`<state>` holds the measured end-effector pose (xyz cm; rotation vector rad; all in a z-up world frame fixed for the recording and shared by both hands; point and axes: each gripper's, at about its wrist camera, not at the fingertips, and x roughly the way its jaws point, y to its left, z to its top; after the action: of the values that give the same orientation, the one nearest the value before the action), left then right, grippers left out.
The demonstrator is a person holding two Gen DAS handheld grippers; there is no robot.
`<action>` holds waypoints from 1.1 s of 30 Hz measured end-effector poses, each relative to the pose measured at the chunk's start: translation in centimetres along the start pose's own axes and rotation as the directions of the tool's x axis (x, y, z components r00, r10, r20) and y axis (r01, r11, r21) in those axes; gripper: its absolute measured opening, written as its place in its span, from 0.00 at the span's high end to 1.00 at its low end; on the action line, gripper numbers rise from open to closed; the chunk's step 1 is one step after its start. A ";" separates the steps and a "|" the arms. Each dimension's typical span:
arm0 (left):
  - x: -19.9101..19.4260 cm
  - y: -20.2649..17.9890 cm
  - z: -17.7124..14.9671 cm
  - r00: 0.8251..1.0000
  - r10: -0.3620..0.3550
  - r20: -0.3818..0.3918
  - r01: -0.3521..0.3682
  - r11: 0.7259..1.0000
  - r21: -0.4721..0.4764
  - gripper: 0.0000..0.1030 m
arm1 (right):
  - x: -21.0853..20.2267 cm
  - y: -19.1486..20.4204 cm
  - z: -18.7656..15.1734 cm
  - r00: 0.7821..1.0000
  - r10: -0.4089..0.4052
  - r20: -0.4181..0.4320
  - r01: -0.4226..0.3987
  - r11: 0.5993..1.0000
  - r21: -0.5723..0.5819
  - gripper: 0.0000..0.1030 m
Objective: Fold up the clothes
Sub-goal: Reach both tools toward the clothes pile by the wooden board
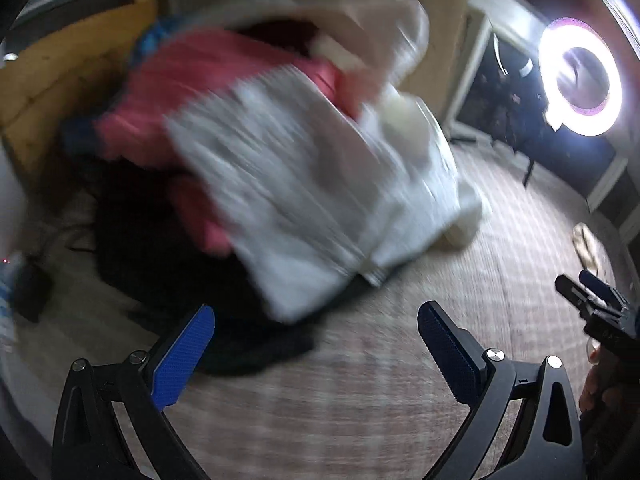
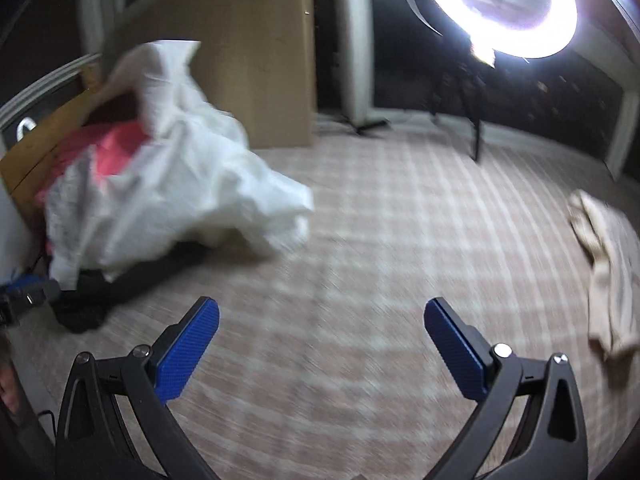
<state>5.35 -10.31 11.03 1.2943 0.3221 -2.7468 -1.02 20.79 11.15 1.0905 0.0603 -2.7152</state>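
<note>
Left wrist view: looks down along its own jaws, close above the clothes pile [image 1: 280, 168] on the checked bed cover [image 1: 460, 320]. Right wrist view: stands farther back, facing across the cover. Shared by both: the pile, the ring light [image 1: 578, 80], the wooden panel [image 2: 256, 60], the cover.

An unfolded heap of clothes lies on the checked carpet: a crumpled white garment [image 2: 176, 200] on top, a pink one [image 1: 192, 92] beneath it, dark cloth [image 1: 168, 248] spread flat underneath. Well apart to the right, a beige garment [image 2: 608, 272] lies rumpled alone.
</note>
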 end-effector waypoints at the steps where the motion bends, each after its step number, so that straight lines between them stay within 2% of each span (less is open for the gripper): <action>1: -0.8 1.2 0.9 1.000 0.007 0.021 -0.006 1.000 -0.014 0.01 | 0.2 0.8 1.0 1.000 0.010 0.010 -0.010 1.000 -0.027 0.00; 5: -3.5 5.8 4.0 0.997 0.044 0.061 -0.041 0.998 -0.045 0.01 | 0.3 4.7 4.4 0.998 0.031 0.048 -0.024 0.991 -0.132 0.01; 7: -5.3 8.7 5.2 0.994 0.057 0.089 -0.050 0.996 -0.080 0.01 | 1.0 6.4 6.3 0.998 0.022 0.059 -0.013 0.988 -0.151 0.08; 9: -6.7 11.2 6.0 0.989 0.087 0.123 -0.074 0.992 -0.102 0.01 | 1.8 8.1 8.5 0.995 0.096 0.037 -0.090 0.986 -0.139 0.18; 11: -7.9 13.5 6.9 0.981 0.117 0.154 -0.099 0.987 -0.124 0.01 | 2.4 10.6 10.4 0.982 0.188 0.008 -0.185 0.972 -0.145 0.19; 13: -9.1 15.2 7.7 0.974 0.140 0.176 -0.113 0.982 -0.154 0.01 | 3.1 13.9 12.1 0.973 0.229 -0.014 -0.228 0.955 -0.192 0.19; 17: -11.0 18.7 8.5 0.964 0.175 0.198 -0.135 0.970 -0.202 0.01 | 4.6 23.1 14.4 0.966 0.258 -0.018 -0.245 0.889 -0.386 0.18; 21: -12.1 20.9 8.2 0.960 0.193 0.203 -0.144 0.962 -0.232 0.01 | 7.5 32.1 15.5 0.968 0.244 -0.051 -0.231 0.800 -0.554 0.18; 25: -12.2 23.0 7.3 0.963 0.196 0.187 -0.145 0.956 -0.256 0.01 | 11.8 38.2 14.6 0.984 0.160 -0.083 -0.171 0.688 -0.705 0.18; 26: -12.3 23.4 7.0 0.963 0.199 0.184 -0.148 0.954 -0.262 0.01 | 12.5 38.8 14.3 0.982 0.165 -0.093 -0.180 0.661 -0.728 0.18; 27: -12.3 23.8 6.6 0.962 0.204 0.181 -0.152 0.951 -0.269 0.01 | 12.7 39.1 14.3 0.975 0.192 -0.114 -0.212 0.643 -0.736 0.29; 28: -12.3 24.2 6.3 0.962 0.209 0.177 -0.156 0.949 -0.276 0.01 | 12.6 39.2 14.5 0.959 0.233 -0.163 -0.275 0.624 -0.731 0.46; 29: -12.3 24.6 6.0 0.961 0.215 0.172 -0.161 0.946 -0.283 0.01 | 12.3 39.3 14.9 0.938 0.266 -0.224 -0.344 0.611 -0.713 0.82; 30: -12.2 24.9 5.7 0.961 0.220 0.169 -0.165 0.943 -0.289 0.01 | 11.7 39.6 15.7 0.925 0.290 -0.244 -0.375 0.611 -0.697 0.89; 32: -12.0 25.4 5.4 0.959 0.226 0.168 -0.168 0.938 -0.302 0.01 | 10.3 39.9 17.1 0.905 0.337 -0.259 -0.420 0.612 -0.670 0.92; 33: -12.0 25.6 5.3 0.959 0.228 0.170 -0.167 0.935 -0.311 0.01 | 9.4 40.2 17.8 0.888 0.373 -0.269 -0.453 0.611 -0.649 0.92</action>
<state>13.31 -36.53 19.62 0.9093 0.5274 -2.5124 -11.20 -22.27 19.27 0.8554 0.7065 -1.9172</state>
